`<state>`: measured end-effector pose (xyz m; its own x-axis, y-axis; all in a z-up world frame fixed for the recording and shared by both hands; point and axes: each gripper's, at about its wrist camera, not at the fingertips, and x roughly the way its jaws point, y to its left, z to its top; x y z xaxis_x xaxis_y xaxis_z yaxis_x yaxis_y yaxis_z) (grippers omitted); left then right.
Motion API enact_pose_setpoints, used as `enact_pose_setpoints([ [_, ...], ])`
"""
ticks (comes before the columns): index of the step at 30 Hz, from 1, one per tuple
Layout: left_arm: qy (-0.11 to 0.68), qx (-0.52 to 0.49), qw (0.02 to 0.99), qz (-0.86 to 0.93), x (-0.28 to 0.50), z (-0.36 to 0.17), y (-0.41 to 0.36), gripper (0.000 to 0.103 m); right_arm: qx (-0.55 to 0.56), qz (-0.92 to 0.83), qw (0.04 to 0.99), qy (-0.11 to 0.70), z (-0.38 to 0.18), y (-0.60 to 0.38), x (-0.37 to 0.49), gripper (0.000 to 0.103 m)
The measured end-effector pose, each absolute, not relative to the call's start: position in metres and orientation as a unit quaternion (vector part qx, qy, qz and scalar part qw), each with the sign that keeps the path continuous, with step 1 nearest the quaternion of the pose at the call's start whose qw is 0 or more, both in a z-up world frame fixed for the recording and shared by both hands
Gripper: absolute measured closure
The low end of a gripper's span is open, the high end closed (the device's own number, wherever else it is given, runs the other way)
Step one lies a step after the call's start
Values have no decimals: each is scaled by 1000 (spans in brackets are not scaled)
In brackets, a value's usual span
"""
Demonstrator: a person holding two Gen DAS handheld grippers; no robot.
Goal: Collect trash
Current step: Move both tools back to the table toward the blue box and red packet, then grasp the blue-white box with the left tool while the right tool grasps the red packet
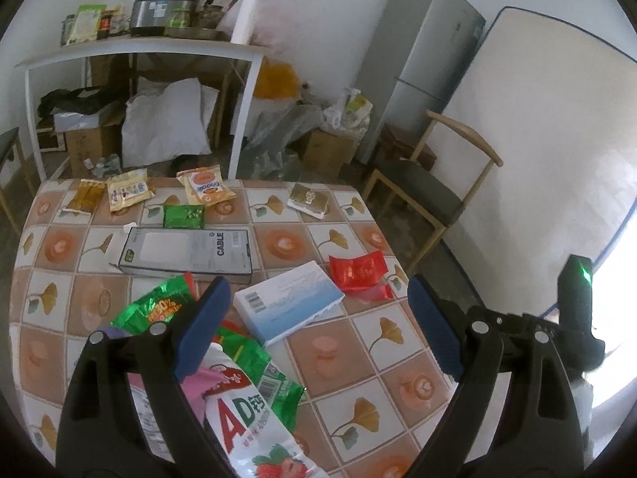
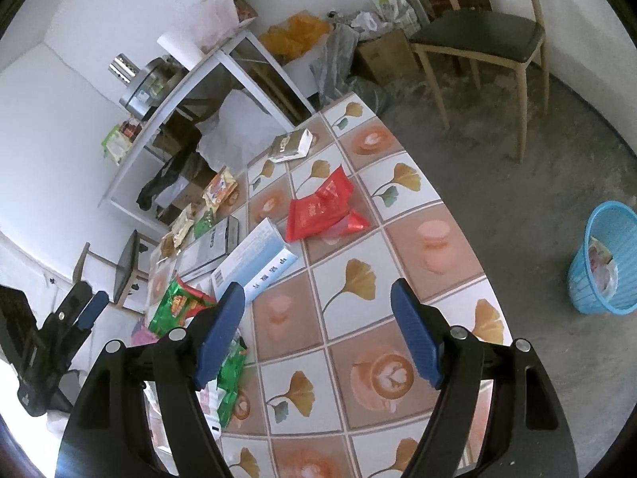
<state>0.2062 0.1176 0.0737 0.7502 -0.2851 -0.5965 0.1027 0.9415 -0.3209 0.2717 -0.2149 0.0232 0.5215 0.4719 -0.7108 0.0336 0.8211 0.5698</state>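
Observation:
Trash lies scattered on a table with a tile-pattern cloth [image 1: 330,358]. In the left wrist view, my left gripper [image 1: 318,298] is open above a white and blue box [image 1: 286,302], not touching it. A red wrapper [image 1: 358,271] lies beyond its right finger. A green wrapper [image 1: 155,306] and a white AD pouch [image 1: 247,410] lie by its left finger. My right gripper [image 2: 318,290] is open over bare cloth, with nothing between its fingers. The red wrapper [image 2: 318,207] and the box [image 2: 254,259] lie ahead of it.
A grey cable box [image 1: 187,255] and several snack packets [image 1: 205,189] sit at the table's far side. A blue basket [image 2: 609,263] holding trash stands on the floor to the right. A chair [image 2: 477,28], a fridge [image 1: 422,59] and a cluttered white shelf [image 1: 139,51] stand behind.

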Motion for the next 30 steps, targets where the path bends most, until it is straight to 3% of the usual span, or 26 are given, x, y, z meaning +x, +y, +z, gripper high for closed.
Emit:
enact_pose_setpoints([
  [11, 384, -73, 906, -162, 264, 93, 124, 17, 283, 145, 820, 475, 12, -223, 331, 29],
  [17, 446, 6, 871, -203, 300, 62, 91, 17, 258, 160, 802, 514, -25, -197, 391, 29],
  [22, 463, 135, 854, -193, 314, 24, 57, 17, 228, 149, 800, 535, -60, -178, 429, 30],
  [26, 459, 251, 831, -189, 316, -4, 35, 17, 206, 152, 793, 553, -78, -166, 446, 48],
  [30, 491, 273, 798, -215, 328, -27, 29, 17, 179, 156, 799, 552, -82, -159, 446, 73],
])
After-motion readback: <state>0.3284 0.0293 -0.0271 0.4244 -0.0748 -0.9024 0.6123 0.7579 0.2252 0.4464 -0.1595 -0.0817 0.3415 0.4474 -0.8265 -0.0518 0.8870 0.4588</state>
